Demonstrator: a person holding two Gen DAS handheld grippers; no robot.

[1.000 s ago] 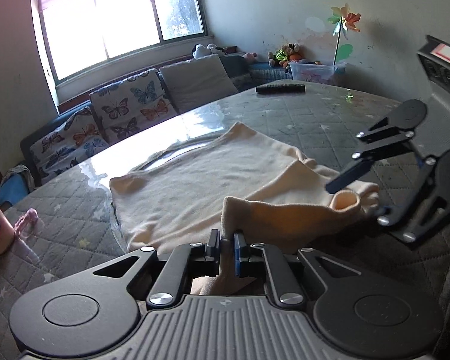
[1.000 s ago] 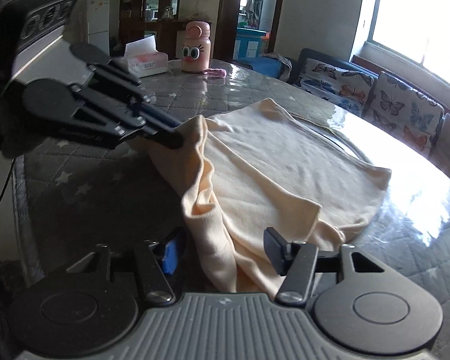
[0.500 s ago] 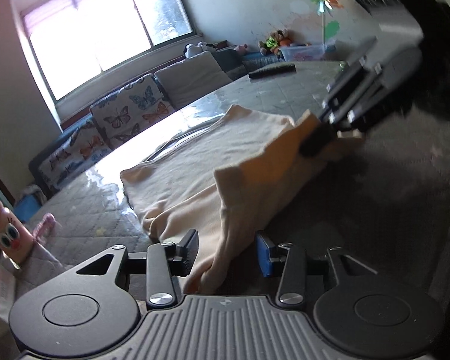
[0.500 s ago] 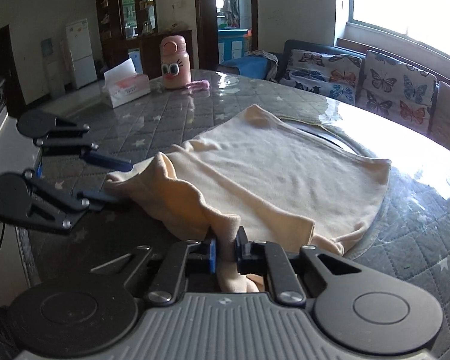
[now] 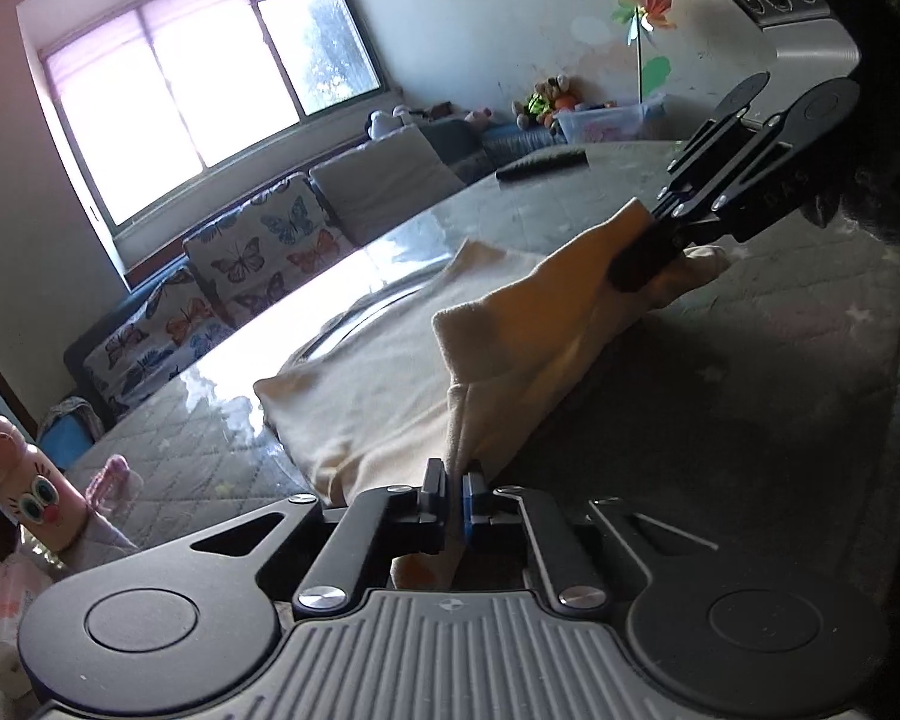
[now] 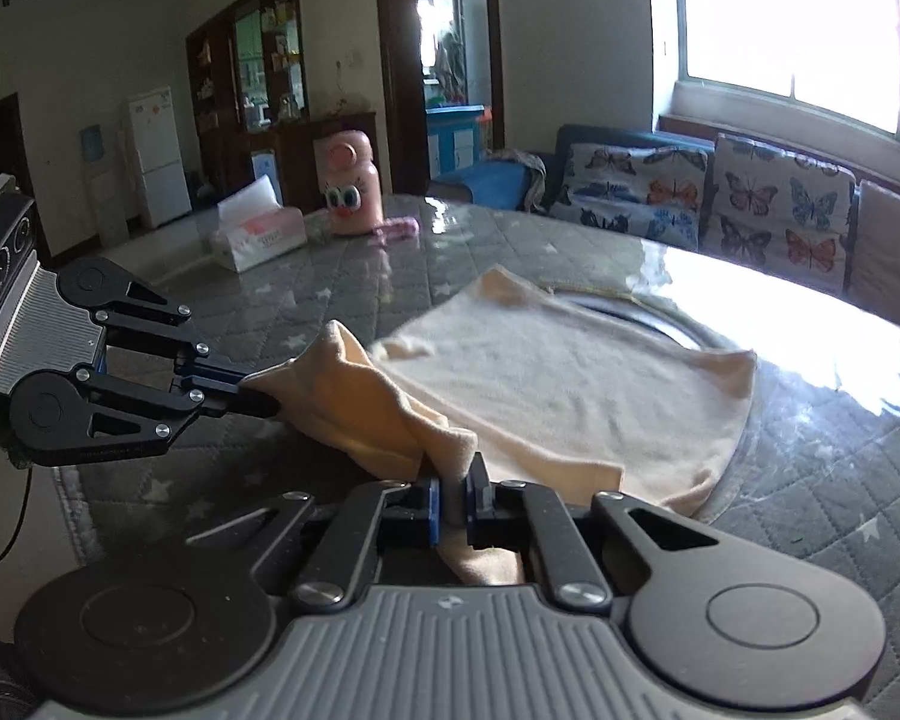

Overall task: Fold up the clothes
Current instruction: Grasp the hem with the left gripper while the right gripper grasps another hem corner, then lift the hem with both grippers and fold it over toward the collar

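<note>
A cream-coloured garment (image 5: 366, 384) lies on the grey quilted table (image 5: 750, 372); it also shows in the right wrist view (image 6: 570, 372). My left gripper (image 5: 455, 495) is shut on the garment's near edge and shows in the right wrist view (image 6: 252, 396) pinching one lifted corner. My right gripper (image 6: 455, 495) is shut on the other near corner and shows in the left wrist view (image 5: 642, 258). The near edge is raised off the table between the two grippers. The far part lies flat.
A pink cartoon bottle (image 6: 354, 192) and a tissue box (image 6: 258, 237) stand at the table's far side. A dark remote (image 5: 543, 163) lies near the opposite edge. A sofa with butterfly cushions (image 6: 750, 204) runs under the window.
My left gripper opened and then shut again on the garment's edge. My right gripper shut on the other corner. Both now hold the near edge lifted off the table.
</note>
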